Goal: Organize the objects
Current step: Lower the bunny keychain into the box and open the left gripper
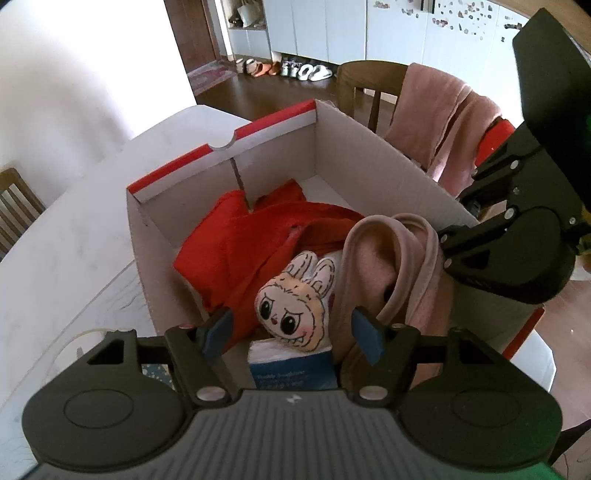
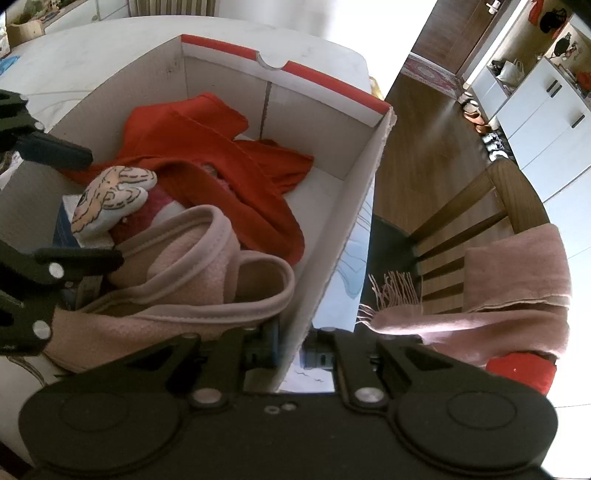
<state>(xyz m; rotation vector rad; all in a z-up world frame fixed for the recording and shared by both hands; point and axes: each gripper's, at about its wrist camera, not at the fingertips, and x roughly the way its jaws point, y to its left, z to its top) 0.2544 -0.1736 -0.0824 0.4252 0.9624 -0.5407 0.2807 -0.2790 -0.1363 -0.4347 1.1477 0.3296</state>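
Left hand-held gripper (image 1: 291, 330) over upward-facing doll (image 1: 291, 306)

You see a wooden chair (image 2: 476, 206) with a pink scarf (image 2: 517, 280) draped over its back, and shoes (image 1: 284, 68) lined up along white cabinets (image 1: 317, 26).

An open white cardboard box (image 1: 354, 155) with a red rim stands on the worktop. Inside, a crumpled red garment (image 1: 255, 236) fills the 12 o'clock end, a bunny-eared plush face (image 1: 291, 306) lies tilted at centre atop a blue book (image 1: 291, 369), and a folded pink cloth (image 1: 391, 273) is bunched at 3 o'clock.
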